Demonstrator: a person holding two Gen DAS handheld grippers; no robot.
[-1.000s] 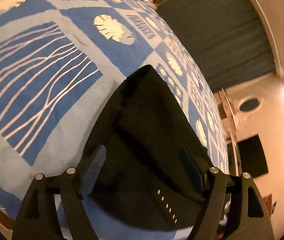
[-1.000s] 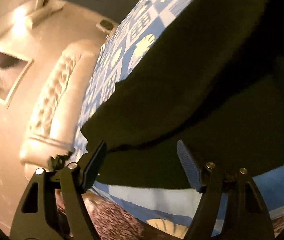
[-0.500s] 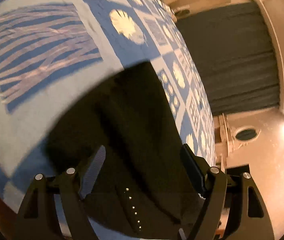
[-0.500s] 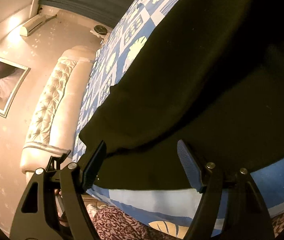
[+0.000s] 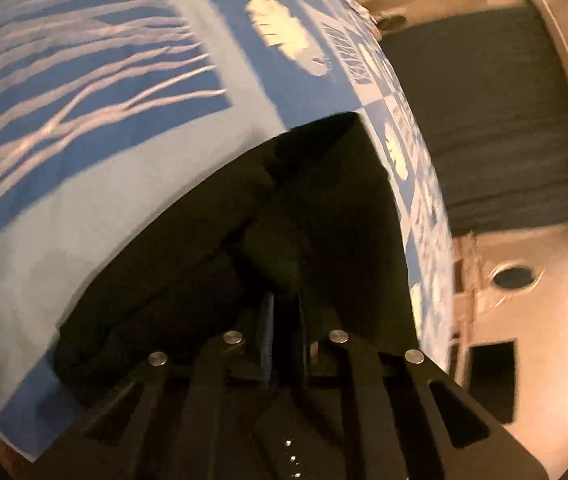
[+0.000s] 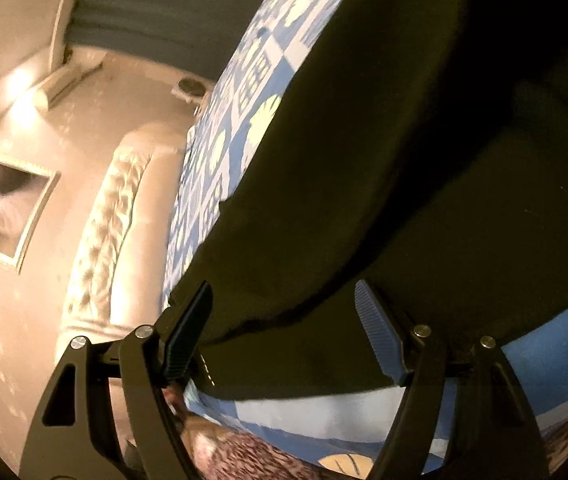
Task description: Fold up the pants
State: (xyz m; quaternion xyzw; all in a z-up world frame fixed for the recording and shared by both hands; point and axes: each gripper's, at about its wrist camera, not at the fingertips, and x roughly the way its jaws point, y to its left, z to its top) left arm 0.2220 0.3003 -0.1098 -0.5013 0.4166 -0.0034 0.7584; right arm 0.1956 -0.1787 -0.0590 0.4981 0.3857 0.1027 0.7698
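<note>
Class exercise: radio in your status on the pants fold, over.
Left gripper just closed on black pants. Right gripper open, pants edge between its jaws. Pants on blue bedspread. Nothing in the way.

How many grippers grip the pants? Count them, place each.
1: the left gripper, jaws just closed on the pants at the near edge. The right gripper straddles the hem, open.

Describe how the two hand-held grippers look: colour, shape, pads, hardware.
Both are matte black. The left hand-held gripper and right hand-held gripper each have two angular linkage arms with slot cut-outs, joined by round silver pins. The fingers carry ribbed, dark blue-grey pads. No cables, markings, hands or sleeves show.
</note>
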